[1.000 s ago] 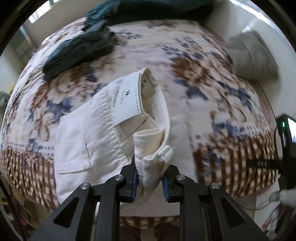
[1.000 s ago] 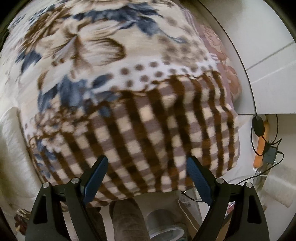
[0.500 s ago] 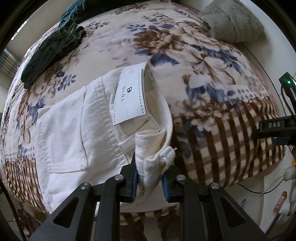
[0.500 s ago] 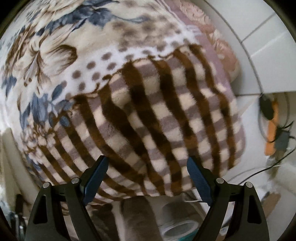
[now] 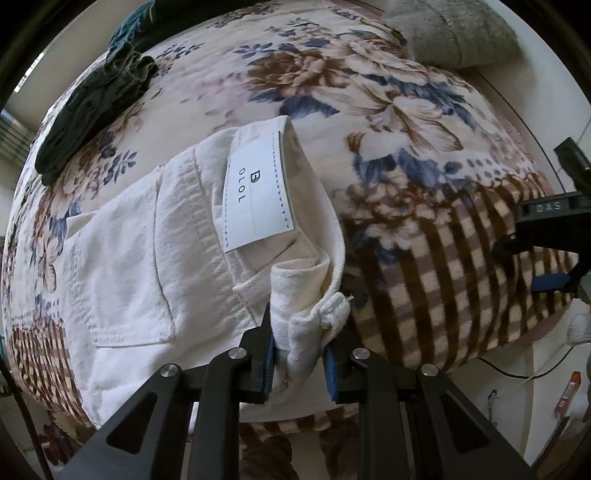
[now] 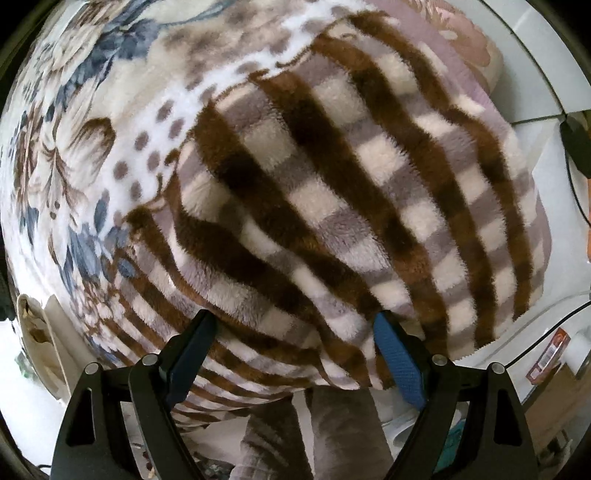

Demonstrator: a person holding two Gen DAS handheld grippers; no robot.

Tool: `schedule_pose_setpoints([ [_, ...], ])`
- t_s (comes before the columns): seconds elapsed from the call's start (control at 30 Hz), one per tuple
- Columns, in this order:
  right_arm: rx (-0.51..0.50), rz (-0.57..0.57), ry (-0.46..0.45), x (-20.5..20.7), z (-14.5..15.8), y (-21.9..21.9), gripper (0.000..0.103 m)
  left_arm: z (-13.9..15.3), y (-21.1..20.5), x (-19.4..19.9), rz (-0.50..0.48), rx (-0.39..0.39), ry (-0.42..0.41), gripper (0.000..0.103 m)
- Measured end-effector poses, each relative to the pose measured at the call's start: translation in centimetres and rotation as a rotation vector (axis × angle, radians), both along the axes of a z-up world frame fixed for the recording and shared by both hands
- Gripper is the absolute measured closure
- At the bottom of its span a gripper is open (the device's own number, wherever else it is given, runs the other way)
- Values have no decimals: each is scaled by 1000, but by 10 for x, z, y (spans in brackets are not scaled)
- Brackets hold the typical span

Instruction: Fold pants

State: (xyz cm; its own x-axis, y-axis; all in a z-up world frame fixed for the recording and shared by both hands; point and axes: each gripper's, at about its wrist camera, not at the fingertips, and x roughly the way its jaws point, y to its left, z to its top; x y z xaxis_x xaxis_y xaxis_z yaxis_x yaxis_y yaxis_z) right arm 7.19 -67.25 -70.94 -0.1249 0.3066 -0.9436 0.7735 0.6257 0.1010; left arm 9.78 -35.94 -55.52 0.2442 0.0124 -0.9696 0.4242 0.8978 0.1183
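Observation:
White pants [image 5: 147, 258] with a large white brand patch [image 5: 255, 192] lie on a flowery blanket [image 5: 332, 92] in the left wrist view. My left gripper [image 5: 299, 350] is shut on a bunched corner of their waistband near the bed's front edge. A sliver of the pants [image 6: 29, 321] shows at the left edge of the right wrist view. My right gripper [image 6: 295, 343] stands open just above the brown checked border of the blanket [image 6: 332, 184], with nothing between its fingers. It also shows at the right edge of the left wrist view as the right gripper [image 5: 554, 240].
A dark green garment [image 5: 96, 107] lies bunched at the far left of the bed. A grey towel [image 5: 454, 33] sits at the far right corner. Beyond the bed's right edge are white floor, cables [image 6: 576, 177] and a small orange box [image 6: 550, 354]. A person's grey-clad legs [image 6: 314, 435] stand below.
My left gripper has dropped toward the bed with the waistband, so the pants lie flatter. My right gripper has moved down and closer to the checked border, still open.

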Motion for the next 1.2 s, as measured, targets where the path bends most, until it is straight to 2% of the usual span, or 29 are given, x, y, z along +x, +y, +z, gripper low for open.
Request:
schedule_pose_setpoints([
  [0.17, 4, -14, 12, 5, -2, 0, 13, -13, -3, -4, -31, 22, 8, 85],
  [0.4, 0, -19, 27, 4, -7, -6, 12, -13, -4, -5, -35, 18, 12, 83],
  [0.53, -9, -15, 31, 6, -6, -1, 12, -2, 5, 2, 22, -27, 69, 70],
  [0.6, -16, -5, 30, 8, -3, 6, 12, 9, 12, 5, 50, -75, 108, 63],
  [0.7, -17, -8, 23, 9, 2, 13, 12, 32, 29, 9, 84, -112, 112, 26],
  [0.77, -9, -10, 13, 12, 5, 21, 12, 51, 50, 15, 138, -139, 80, 25],
  [0.87, 2, -11, 0, 19, 9, 36, 12, 61, 81, 27, 214, -132, 64, 18],
  [1.03, 64, -11, -47, 37, 18, 73, 12, 48, 126, 45, 312, -70, 75, 18],
  [1.2, 213, 79, -179, 75, 27, 139, 12, 36, 172, 56, 412, -44, 84, 18],
])
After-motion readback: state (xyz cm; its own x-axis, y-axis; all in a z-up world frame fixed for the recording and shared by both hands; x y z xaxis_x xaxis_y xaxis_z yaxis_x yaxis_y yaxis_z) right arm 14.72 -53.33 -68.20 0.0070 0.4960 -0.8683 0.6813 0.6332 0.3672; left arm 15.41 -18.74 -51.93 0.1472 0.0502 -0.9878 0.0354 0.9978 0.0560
